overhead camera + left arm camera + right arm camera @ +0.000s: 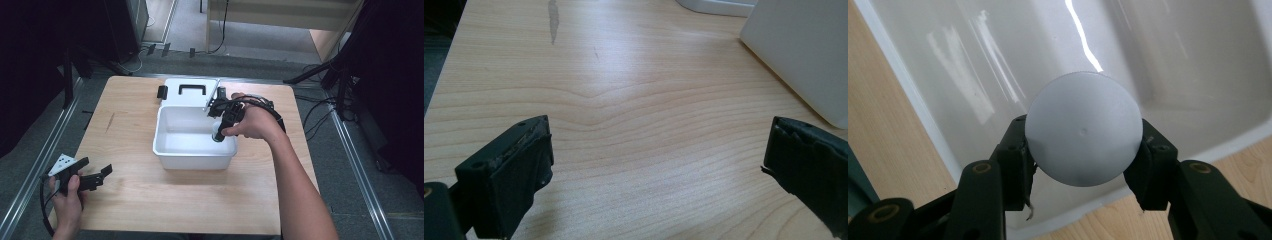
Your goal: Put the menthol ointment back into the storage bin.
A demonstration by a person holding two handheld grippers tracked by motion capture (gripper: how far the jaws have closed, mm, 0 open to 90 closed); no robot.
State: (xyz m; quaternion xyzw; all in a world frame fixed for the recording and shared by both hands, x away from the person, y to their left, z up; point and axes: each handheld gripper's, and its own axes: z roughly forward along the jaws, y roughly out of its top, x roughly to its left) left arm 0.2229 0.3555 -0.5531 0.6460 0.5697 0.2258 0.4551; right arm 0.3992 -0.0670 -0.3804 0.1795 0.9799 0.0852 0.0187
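An open white plastic box (161, 148) stands mid-table, its lid (172, 100) folded back flat behind it. My right gripper (221, 125) reaches down into the box's right side and is shut on a small cylinder (218, 134). The right gripper view looks down on the cylinder's round pale grey top (1083, 135), with the jaws of my right gripper (1083, 160) pressed on both sides of it, above the box's white floor (973, 65). My left gripper (97, 175) rests open near the table's front left corner; between its fingertips (659, 150) there is only bare wood.
The lid carries a black handle (192, 89) and a black latch (162, 92). In the left gripper view, the box's white side (804, 55) rises at the right. The wooden table (150, 200) ends near the left hand. Cables and stand legs lie on the floor around it.
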